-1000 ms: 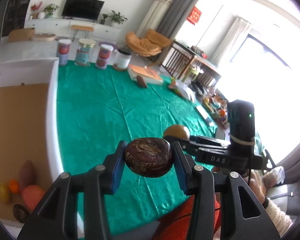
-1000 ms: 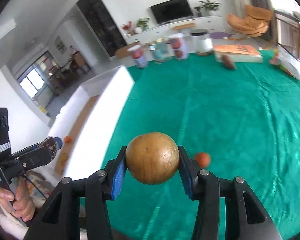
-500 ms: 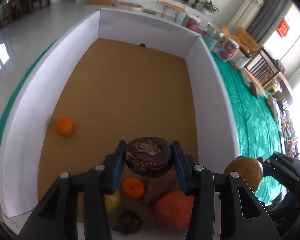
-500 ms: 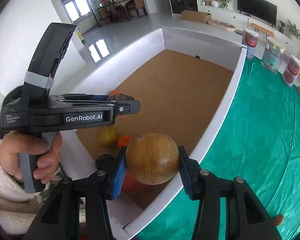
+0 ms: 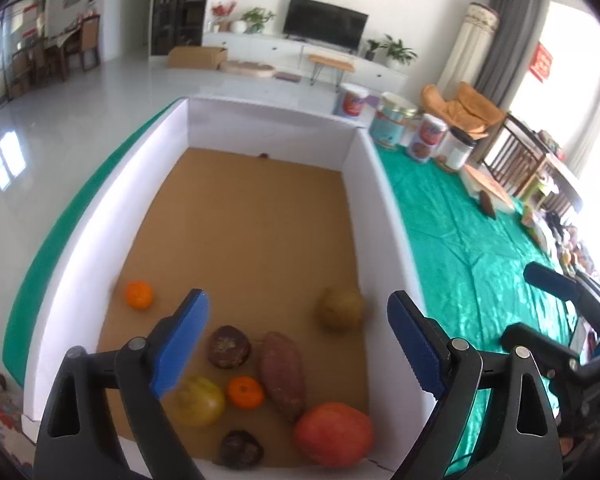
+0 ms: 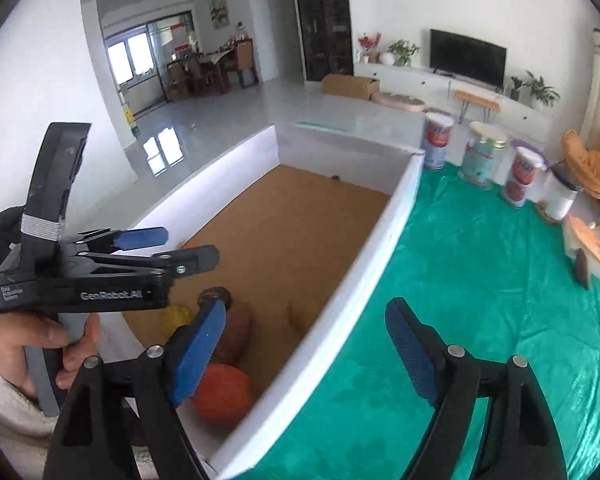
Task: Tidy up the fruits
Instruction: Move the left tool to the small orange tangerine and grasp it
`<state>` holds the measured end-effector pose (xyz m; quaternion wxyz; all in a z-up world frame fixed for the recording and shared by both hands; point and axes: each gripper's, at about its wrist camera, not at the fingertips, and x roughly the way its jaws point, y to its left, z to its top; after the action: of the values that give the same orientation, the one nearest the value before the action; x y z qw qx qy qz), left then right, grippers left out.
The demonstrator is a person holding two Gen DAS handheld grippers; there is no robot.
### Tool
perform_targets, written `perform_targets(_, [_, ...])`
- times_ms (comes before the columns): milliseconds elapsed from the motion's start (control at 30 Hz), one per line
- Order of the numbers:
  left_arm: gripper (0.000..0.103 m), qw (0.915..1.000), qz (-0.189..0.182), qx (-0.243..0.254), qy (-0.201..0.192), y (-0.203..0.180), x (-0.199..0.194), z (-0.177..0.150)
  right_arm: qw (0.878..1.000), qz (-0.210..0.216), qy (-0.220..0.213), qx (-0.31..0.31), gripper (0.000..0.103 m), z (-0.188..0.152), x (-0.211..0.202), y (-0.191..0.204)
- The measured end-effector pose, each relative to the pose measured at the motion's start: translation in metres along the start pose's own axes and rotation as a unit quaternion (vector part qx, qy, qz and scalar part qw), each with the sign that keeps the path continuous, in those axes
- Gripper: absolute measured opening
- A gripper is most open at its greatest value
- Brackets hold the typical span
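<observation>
Half a second ago each hand-held gripper clamped a fruit; both fruits now lie in the white-walled box (image 5: 384,216). The dark wrinkled fruit (image 5: 228,346) sits on the brown floor of the box near its front end, just beside the sweet potato (image 5: 282,374). The round brownish fruit (image 5: 340,309) rests close to the right wall, apart from the rest and slightly blurred. Clustered near the front wall are a yellow-green fruit (image 5: 199,400), a small orange (image 5: 245,392), a red fruit (image 5: 334,434) and another dark fruit (image 5: 241,449). A second orange (image 5: 139,295) lies alone by the left wall. The far half of the box floor is bare cardboard.

The left hand-held gripper (image 5: 298,344) hovers above the front cluster with its blue pads spread wide and nothing between them. The right hand-held gripper (image 6: 306,354) is also wide and empty, straddling the right wall of the box, one finger over the fruit, the other over the green cloth (image 6: 480,280) on the desk. In the right wrist view a bare hand (image 6: 40,344) grips the left tool's handle. Tins (image 6: 480,156) stand on the cloth beyond the box's far corner.
</observation>
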<state>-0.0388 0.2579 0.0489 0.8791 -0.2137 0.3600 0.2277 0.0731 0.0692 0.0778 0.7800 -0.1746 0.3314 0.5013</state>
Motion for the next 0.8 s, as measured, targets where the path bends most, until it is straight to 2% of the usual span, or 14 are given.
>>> perform_targets(100, [0.094,0.9973,-0.055,0.046,-0.012,-0.053,-0.012,-0.011,0.997,-0.070,-0.024,0.028,0.092,-0.035,-0.042,-0.044])
perform_targets(167, [0.096,0.9916,-0.101,0.079,-0.011,-0.093,-0.016,-0.022,0.991,-0.109,-0.029,0.066,0.092,-0.064,-0.062,-0.082])
perform_targets(233, [0.098,0.9843,-0.136,0.113,-0.003,-0.132,-0.012,-0.034,0.982,-0.150,-0.020,0.110,0.093,-0.098,-0.076,-0.121])
perform_targets(300, [0.098,0.9777,-0.154,0.141,0.015,-0.167,0.001,-0.048,0.969,-0.192,-0.005,0.153,0.093,-0.132,-0.087,-0.160])
perform_targets(400, [0.098,0.9720,-0.146,0.182,0.029,-0.211,0.028,-0.073,0.950,-0.232,0.012,0.206,0.093,-0.179,-0.099,-0.205])
perform_targets(500, [0.098,0.9662,-0.125,0.223,0.037,-0.243,0.060,-0.099,0.938,-0.249,0.019,0.242,0.093,-0.213,-0.108,-0.234])
perform_targets(633, [0.097,0.9604,-0.103,0.255,0.045,-0.266,0.094,-0.121,0.935,-0.219,0.030,0.277,0.093,-0.234,-0.098,-0.261])
perform_targets(733, [0.097,0.9614,-0.105,0.252,0.037,-0.278,0.114,-0.122,0.934,-0.240,0.022,0.263,0.093,-0.235,-0.094,-0.270])
perform_targets(800, [0.096,0.9621,-0.101,0.251,0.034,-0.288,0.124,-0.123,0.935,-0.235,0.028,0.265,0.093,-0.236,-0.086,-0.274])
